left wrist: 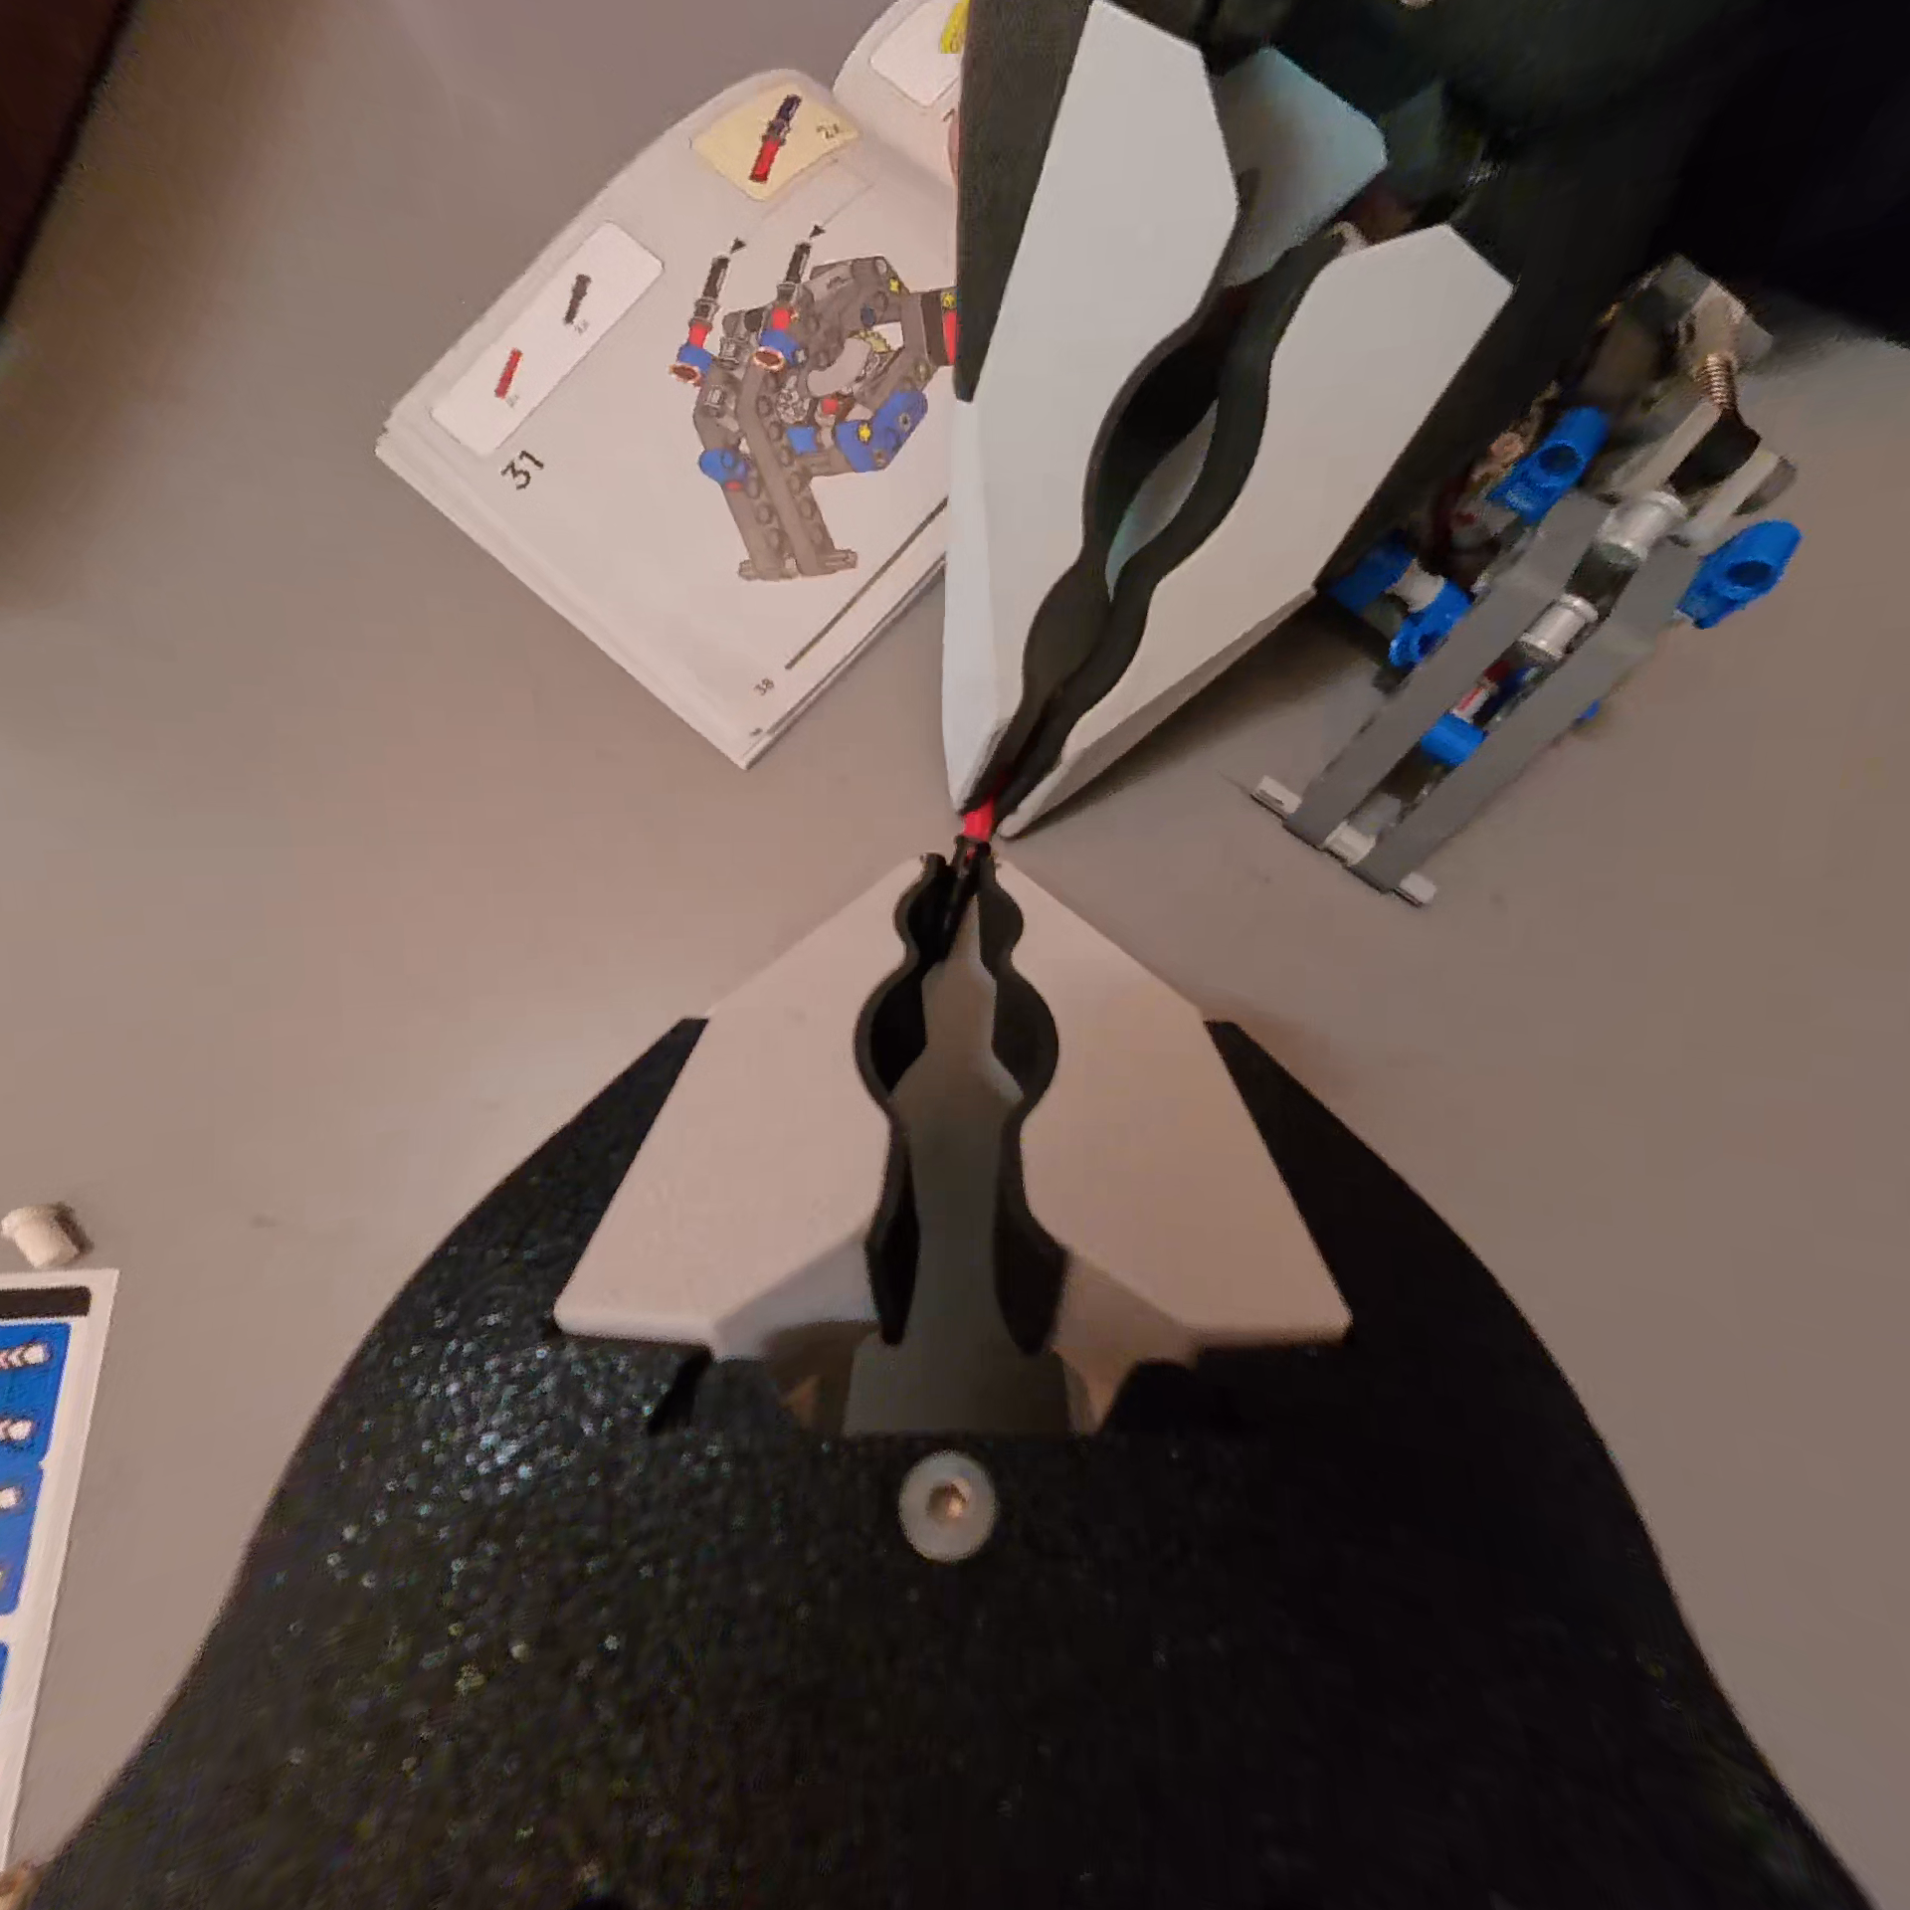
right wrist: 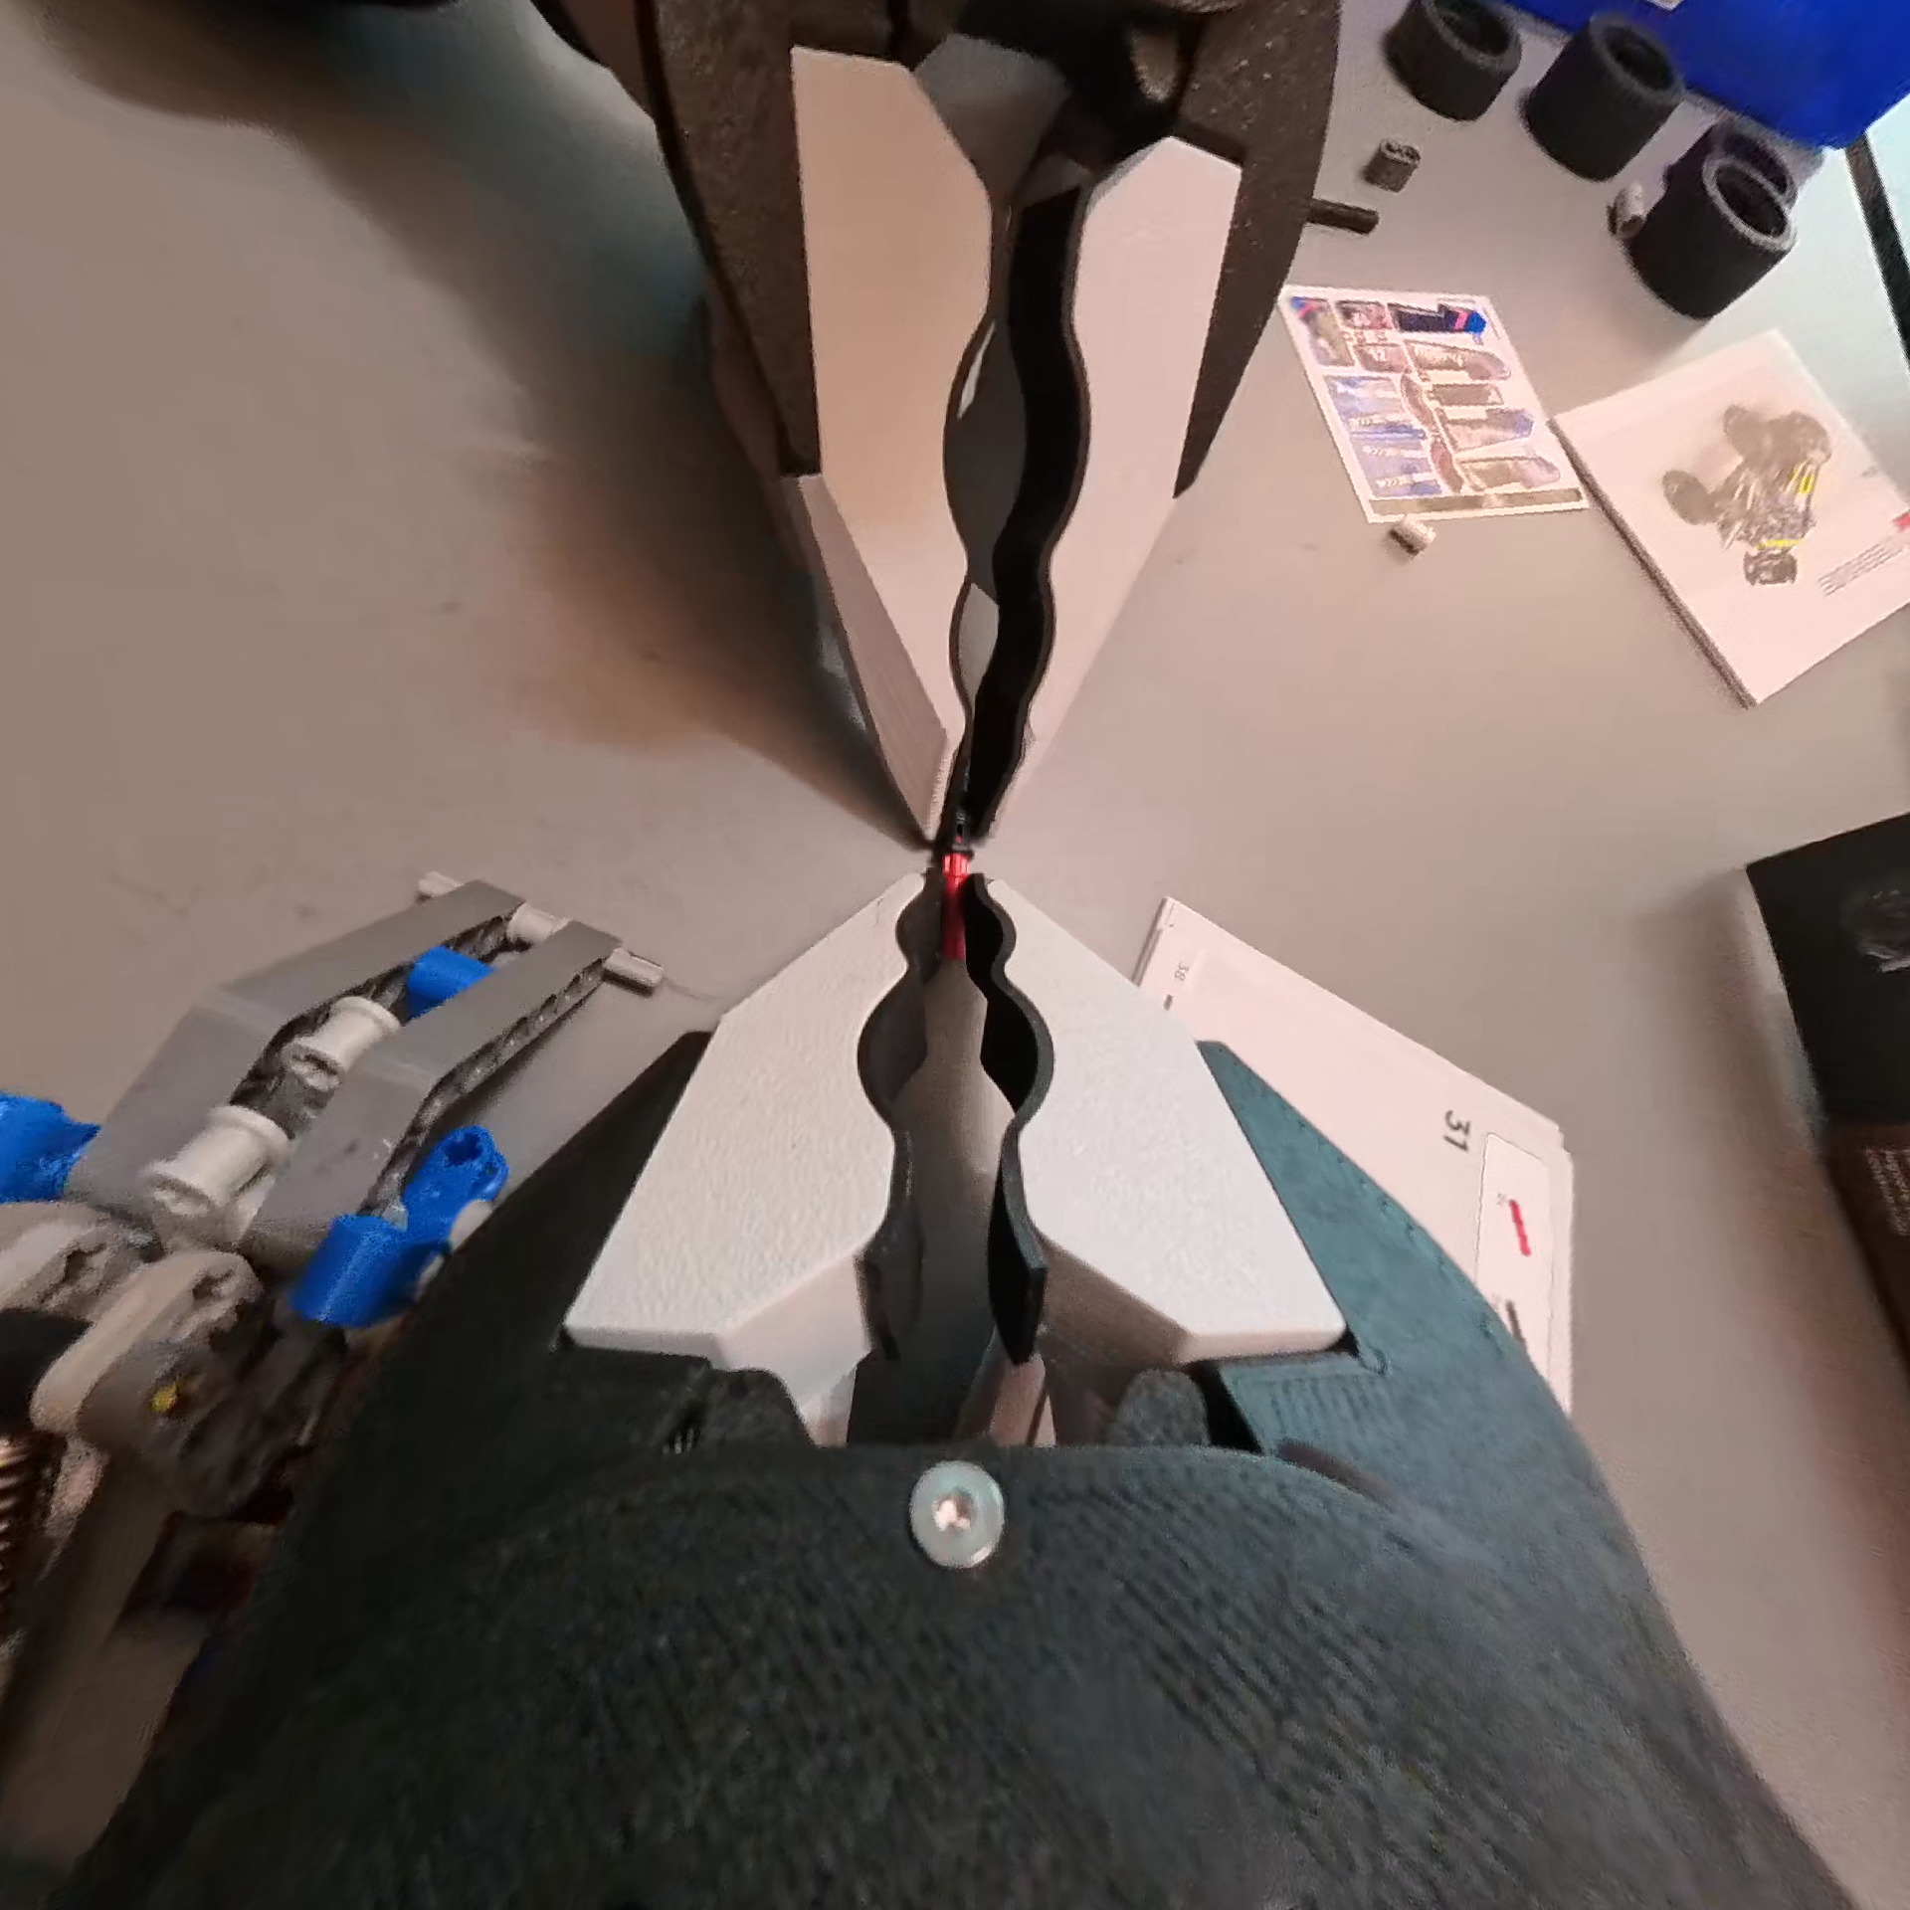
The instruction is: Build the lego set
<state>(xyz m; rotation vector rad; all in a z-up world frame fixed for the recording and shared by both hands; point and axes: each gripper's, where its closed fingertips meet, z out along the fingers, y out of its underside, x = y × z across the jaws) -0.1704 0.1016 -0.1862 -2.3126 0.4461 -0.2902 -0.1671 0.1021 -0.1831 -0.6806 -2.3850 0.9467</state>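
Observation:
In the left wrist view my left gripper [left wrist: 956,873] is shut on a small black pin [left wrist: 953,891] at its fingertips. My right gripper [left wrist: 987,811] comes in from above, tip to tip with it, and is shut on a small red pin [left wrist: 979,824]. The red and black pieces meet end to end between the two grippers, above the grey table. In the right wrist view my right gripper [right wrist: 951,899] pinches the red pin [right wrist: 951,920]. The left gripper [right wrist: 961,822] holds the black pin [right wrist: 961,824] just beyond it.
An open instruction booklet [left wrist: 672,413] lies behind on the left. A grey and blue brick model [left wrist: 1530,641] stands to the right of the grippers. A sticker sheet [right wrist: 1426,413], another booklet [right wrist: 1757,517] and black tyres [right wrist: 1612,93] lie farther off.

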